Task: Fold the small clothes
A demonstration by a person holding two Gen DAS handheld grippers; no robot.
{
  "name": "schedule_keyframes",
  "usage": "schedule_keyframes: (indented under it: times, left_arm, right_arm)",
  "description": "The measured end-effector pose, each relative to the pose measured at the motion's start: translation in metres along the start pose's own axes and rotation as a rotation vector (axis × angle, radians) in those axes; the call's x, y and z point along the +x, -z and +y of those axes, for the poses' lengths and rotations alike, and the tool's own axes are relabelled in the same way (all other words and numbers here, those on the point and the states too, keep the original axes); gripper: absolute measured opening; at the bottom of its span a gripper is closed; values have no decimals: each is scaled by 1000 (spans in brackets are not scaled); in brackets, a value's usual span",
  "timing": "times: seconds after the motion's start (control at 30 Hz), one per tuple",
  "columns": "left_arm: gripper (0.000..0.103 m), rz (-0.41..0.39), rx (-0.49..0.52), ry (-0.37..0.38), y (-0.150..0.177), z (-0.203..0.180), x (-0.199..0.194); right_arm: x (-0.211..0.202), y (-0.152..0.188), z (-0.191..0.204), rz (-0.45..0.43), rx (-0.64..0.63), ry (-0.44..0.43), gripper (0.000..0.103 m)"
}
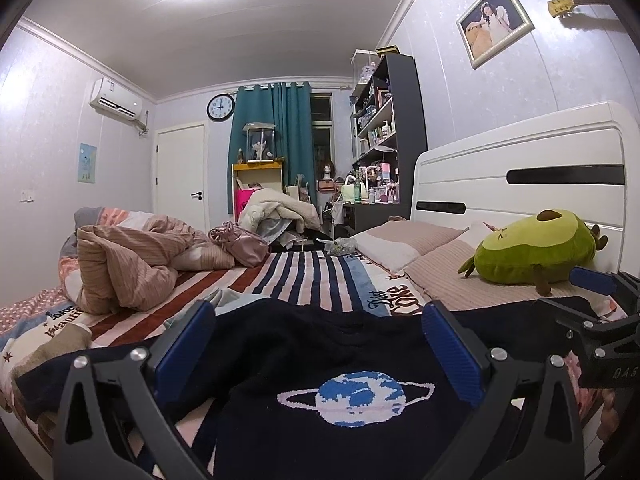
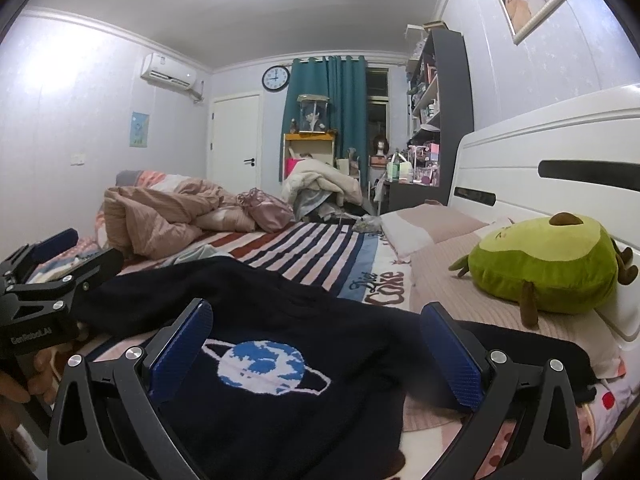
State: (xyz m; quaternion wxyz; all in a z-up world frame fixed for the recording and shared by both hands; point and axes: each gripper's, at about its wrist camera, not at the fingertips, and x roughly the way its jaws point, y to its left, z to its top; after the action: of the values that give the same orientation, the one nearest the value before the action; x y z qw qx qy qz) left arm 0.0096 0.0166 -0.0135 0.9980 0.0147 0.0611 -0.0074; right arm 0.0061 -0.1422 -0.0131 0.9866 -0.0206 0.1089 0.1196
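A small dark navy sweater [image 1: 320, 344] with a blue ringed planet [image 1: 358, 398] on its front lies spread on the bed. It also shows in the right wrist view [image 2: 304, 320], planet [image 2: 260, 364] facing up. My left gripper [image 1: 320, 348] is open and empty, its blue fingers either side of the sweater's body just above it. My right gripper [image 2: 320, 344] is open and empty over the same sweater. The right gripper's tip shows at the right edge of the left view [image 1: 596, 284]; the left gripper shows at the left edge of the right view [image 2: 52, 264].
The bed has a striped blanket [image 1: 304, 276]. A crumpled pink duvet [image 1: 128, 264] lies at the left. Pillows [image 1: 404, 244] and a green avocado plush [image 1: 536, 248] sit by the white headboard [image 1: 520, 152]. A pink bag [image 1: 240, 244] lies mid-bed.
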Motion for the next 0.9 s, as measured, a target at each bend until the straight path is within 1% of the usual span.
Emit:
schedule_keyframes:
  times: [0.9]
  left_arm:
    - [102, 12, 3, 10, 5, 0, 3]
  right_arm:
    - [2, -1, -1, 2, 11, 0, 103]
